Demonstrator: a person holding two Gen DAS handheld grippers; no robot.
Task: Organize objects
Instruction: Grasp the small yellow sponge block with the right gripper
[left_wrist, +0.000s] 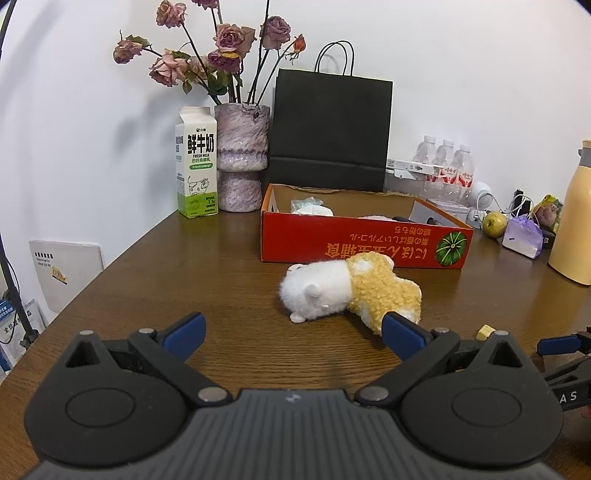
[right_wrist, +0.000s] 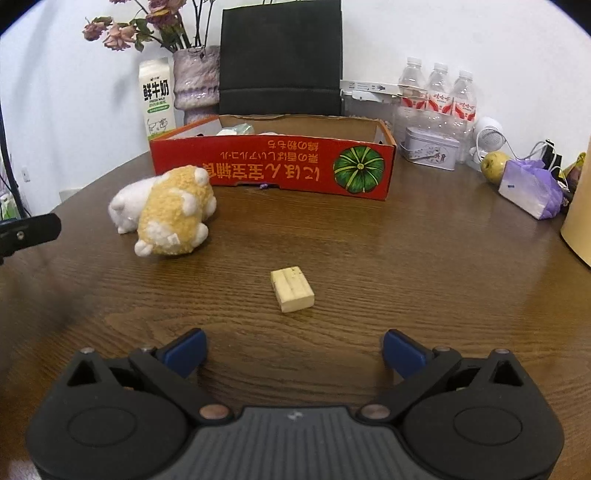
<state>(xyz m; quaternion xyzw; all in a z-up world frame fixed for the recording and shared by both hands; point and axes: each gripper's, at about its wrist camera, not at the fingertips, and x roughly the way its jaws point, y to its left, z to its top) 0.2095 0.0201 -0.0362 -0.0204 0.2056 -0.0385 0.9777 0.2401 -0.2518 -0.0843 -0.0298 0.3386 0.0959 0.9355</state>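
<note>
Hovering low over the brown wooden table (right_wrist: 406, 258), the right gripper (right_wrist: 294, 350) gapes wide, empty. Just ahead lies a small pale wooden block (right_wrist: 292, 290), long axis pointing away, slightly leftward. The left gripper (left_wrist: 293, 332), equally wide and empty, faces a white-and-yellow plush toy (left_wrist: 351, 291) lying sideways beside the red cardboard box (left_wrist: 365, 245).

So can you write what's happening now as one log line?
left gripper: open, empty, facing plush toy | right gripper: open, empty, facing wooden block | red box: behind both, on table
</note>
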